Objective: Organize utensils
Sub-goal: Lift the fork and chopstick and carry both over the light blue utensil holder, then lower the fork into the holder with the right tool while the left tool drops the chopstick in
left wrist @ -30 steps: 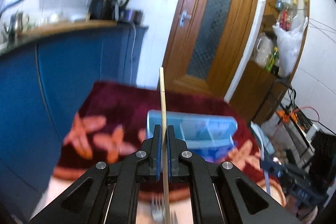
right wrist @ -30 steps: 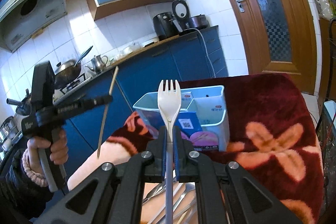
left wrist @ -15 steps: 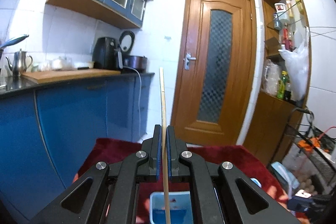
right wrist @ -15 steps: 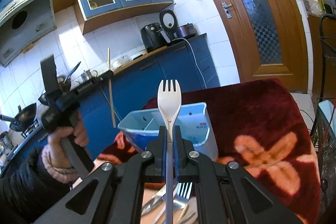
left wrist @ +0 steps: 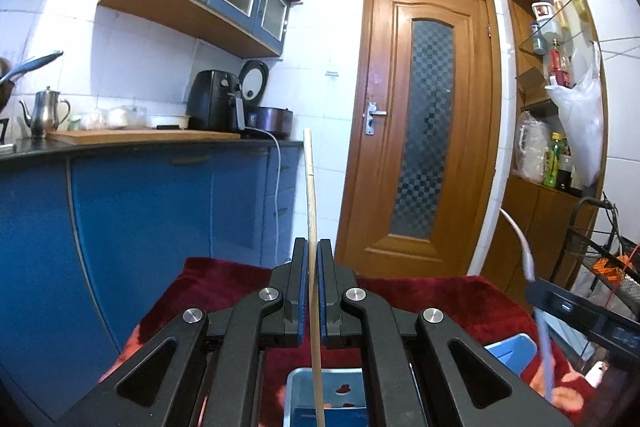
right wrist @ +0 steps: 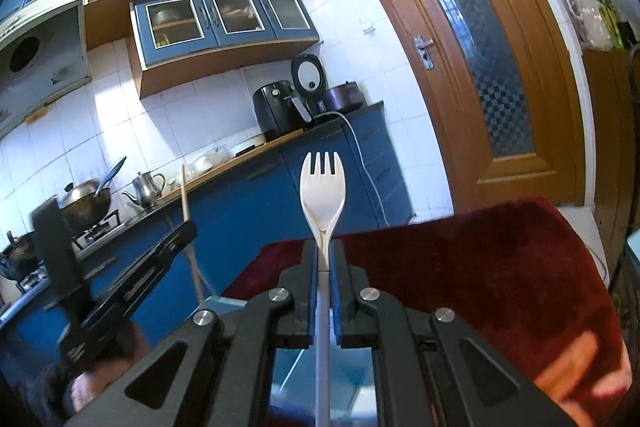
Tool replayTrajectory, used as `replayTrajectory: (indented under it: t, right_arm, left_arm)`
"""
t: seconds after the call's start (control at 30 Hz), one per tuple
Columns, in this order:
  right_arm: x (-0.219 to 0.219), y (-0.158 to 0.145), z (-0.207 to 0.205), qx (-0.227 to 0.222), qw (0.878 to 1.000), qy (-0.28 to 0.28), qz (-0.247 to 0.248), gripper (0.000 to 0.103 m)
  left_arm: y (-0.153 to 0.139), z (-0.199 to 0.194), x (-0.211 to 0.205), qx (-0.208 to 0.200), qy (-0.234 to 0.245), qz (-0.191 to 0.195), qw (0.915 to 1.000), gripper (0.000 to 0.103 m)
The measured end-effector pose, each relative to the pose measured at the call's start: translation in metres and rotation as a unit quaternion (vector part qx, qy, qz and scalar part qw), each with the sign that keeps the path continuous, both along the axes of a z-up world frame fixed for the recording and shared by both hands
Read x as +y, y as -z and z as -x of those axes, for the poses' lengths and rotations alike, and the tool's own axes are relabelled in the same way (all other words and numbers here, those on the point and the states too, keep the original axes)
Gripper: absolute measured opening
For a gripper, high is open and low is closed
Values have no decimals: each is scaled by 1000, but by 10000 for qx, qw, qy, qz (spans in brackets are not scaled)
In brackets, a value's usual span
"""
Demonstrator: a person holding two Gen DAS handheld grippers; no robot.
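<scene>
My left gripper [left wrist: 313,247] is shut on a wooden chopstick [left wrist: 310,195] that stands upright, its lower end over a light blue compartment box [left wrist: 326,393]. My right gripper [right wrist: 324,247] is shut on a white plastic fork [right wrist: 322,187], tines up, its handle hanging over the same blue box [right wrist: 320,371]. The left gripper [right wrist: 132,287] with the chopstick [right wrist: 186,199] shows at the left of the right wrist view. The right gripper [left wrist: 580,311] and the blurred fork [left wrist: 532,267] show at the right edge of the left wrist view.
The box stands on a dark red flowered cloth [right wrist: 500,267] over the table. Blue kitchen cabinets [left wrist: 140,211] with a counter run along the left. A wooden door [left wrist: 428,131] is behind, and a shelf unit [left wrist: 560,107] with bottles is at the right.
Both grippers have tilted upward and moved in over the blue box, which has slid to the bottom of both views. The chopstick and fork stay clamped.
</scene>
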State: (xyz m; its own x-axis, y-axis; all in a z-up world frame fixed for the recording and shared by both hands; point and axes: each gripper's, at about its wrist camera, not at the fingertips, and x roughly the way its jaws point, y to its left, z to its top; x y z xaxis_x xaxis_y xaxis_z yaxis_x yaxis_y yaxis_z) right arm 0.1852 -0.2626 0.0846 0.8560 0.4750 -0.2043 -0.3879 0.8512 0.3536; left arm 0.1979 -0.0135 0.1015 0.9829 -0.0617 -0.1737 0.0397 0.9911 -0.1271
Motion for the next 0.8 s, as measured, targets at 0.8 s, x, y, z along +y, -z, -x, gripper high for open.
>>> replayTrajectory:
  t: [0.8]
  right_arm:
    - [7, 15, 17, -267, 9926, 80, 1185, 8]
  left_arm:
    - [27, 9, -1, 408, 154, -19, 9990, 4]
